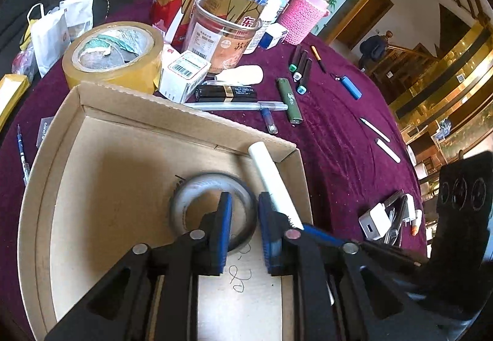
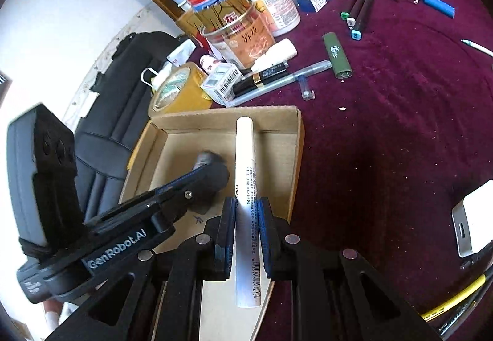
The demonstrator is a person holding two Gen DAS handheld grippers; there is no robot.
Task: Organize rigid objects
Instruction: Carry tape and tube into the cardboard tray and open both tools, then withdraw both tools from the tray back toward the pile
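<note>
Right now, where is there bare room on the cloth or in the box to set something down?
Bare cloth lies right of the box, between green lighter and white charger. The box's left floor is bare. It is crowded around the jars and tan tape.

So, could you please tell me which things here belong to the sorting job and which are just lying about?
In play: cardboard box, white tube in right gripper, clear tape roll by left gripper.
Lying about: jars, brown tape, pink sleeve.
</note>
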